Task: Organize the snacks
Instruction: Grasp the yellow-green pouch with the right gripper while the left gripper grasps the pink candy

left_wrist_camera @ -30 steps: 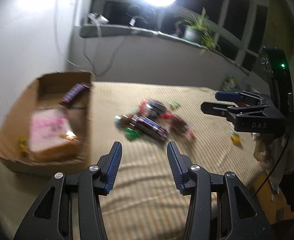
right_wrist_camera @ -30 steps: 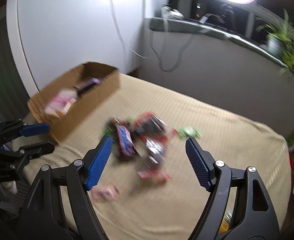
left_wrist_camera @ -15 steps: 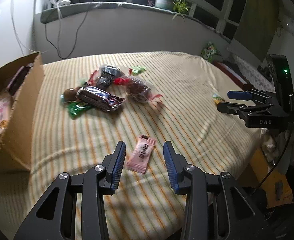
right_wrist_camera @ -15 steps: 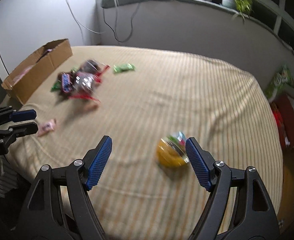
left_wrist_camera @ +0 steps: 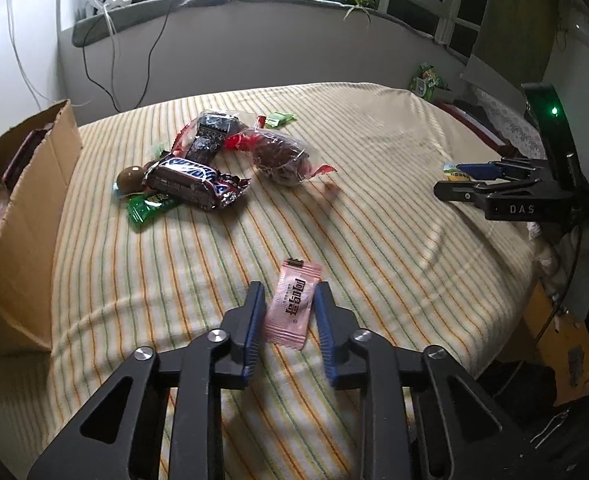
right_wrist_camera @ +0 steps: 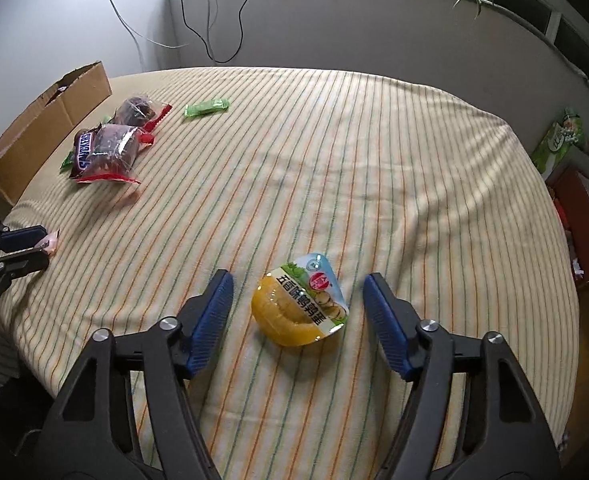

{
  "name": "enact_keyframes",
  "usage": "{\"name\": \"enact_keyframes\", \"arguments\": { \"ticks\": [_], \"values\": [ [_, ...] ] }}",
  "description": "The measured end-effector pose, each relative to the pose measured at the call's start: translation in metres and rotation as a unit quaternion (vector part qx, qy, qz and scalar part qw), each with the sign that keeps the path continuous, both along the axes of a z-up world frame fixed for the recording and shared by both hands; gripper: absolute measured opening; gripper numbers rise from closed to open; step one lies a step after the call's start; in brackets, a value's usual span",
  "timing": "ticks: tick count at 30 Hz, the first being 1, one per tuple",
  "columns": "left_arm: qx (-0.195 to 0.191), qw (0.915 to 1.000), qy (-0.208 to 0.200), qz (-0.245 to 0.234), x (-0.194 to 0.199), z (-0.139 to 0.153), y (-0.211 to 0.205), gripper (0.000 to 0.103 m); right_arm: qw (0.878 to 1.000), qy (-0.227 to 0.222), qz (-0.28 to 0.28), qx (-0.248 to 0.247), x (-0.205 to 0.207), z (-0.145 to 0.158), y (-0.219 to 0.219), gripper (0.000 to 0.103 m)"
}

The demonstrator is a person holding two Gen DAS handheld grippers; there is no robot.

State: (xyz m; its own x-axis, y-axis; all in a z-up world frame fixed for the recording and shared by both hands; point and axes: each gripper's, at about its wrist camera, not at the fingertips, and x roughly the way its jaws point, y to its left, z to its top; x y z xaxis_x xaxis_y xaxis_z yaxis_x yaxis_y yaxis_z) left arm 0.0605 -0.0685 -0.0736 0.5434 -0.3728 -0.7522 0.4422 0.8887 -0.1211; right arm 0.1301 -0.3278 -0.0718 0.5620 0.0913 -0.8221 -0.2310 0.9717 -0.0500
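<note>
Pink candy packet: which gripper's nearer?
Left. The left gripper straddles the pink candy packet, fingers open either side. The right gripper is across the bed, open around the yellow snack cup.

Black claw (left_wrist_camera: 288, 322) frames w/ blue ribbed pads (left_wrist_camera: 254, 320), silver screws, "DAS" marking.

Both views are evenly lit and sharp. Soft daylight falls across the striped cloth (left_wrist_camera: 374, 184), leaving faint shadow bands across it. Fisheye distortion curves the windowsill (left_wrist_camera: 230, 0) beyond the cloth, and the corners darken to black vignette.
</note>
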Motion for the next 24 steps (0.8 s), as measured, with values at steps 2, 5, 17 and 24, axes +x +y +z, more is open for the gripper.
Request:
{"name": "enact_keyframes", "arguments": {
  "ticks": [2,5,17,24],
  "values": [
    [0.006,1.0000,-0.005,0.001,0.001,-0.001,-0.002,0.019,1.000,0.000,0.000,0.001,-0.001,0.000,0.002,0.053],
    [0.006,0.9999,-0.008,0.003,0.001,-0.001,-0.001,0.019,1.000,0.001,-0.001,0.002,-0.001,0.002,0.002,0.044],
    [-0.022,0.9993,-0.015,0.024,0.000,0.009,0.013,0.019,1.000,-0.006,0.000,0.001,-0.002,0.009,0.008,0.036],
    [-0.036,0.9976,-0.033,0.049,0.003,0.025,0.035,0.018,0.999,-0.025,0.016,0.012,0.000,0.027,0.024,0.036]
  ]
}}
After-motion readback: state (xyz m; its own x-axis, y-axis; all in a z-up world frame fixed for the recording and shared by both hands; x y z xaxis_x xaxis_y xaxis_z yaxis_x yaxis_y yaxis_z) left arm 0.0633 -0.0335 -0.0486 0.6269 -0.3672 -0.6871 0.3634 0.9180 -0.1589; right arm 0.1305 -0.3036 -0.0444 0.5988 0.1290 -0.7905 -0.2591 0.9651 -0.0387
